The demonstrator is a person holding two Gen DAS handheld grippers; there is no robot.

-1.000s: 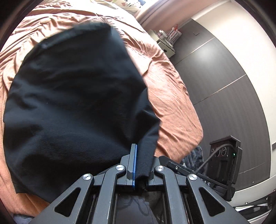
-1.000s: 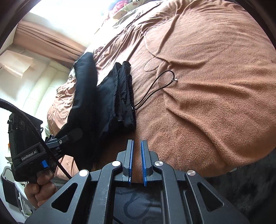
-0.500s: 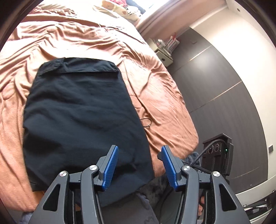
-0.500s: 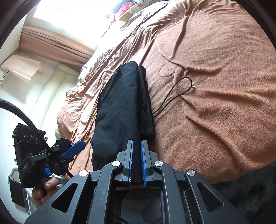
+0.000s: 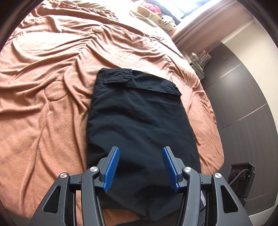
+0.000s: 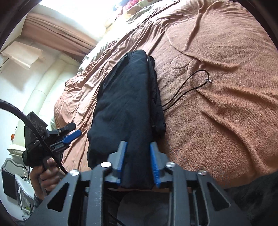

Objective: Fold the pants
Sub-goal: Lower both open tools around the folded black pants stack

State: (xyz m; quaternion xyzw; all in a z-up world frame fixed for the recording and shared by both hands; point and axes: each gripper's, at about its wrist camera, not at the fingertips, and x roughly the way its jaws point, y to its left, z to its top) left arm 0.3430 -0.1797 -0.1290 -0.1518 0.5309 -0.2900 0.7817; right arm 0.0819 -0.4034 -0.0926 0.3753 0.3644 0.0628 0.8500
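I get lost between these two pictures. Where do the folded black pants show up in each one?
Left wrist view: the black pants fill the centre, from mid-picture down to the bottom edge.
Right wrist view: the black pants lie as a narrower strip left of centre, from the upper middle downward.
Shared landmark: the patterned pillows by the bright window, at the top of both pictures.

Bed: fills most of both views, covered by a rumpled terracotta blanket. At its far end: patterned pillows, then a bright window with tan curtains. Beside the bed, window end: a small stand with clutter. Along that same side: dark grey panelled wardrobe doors. Opposite side: a cream padded surface.
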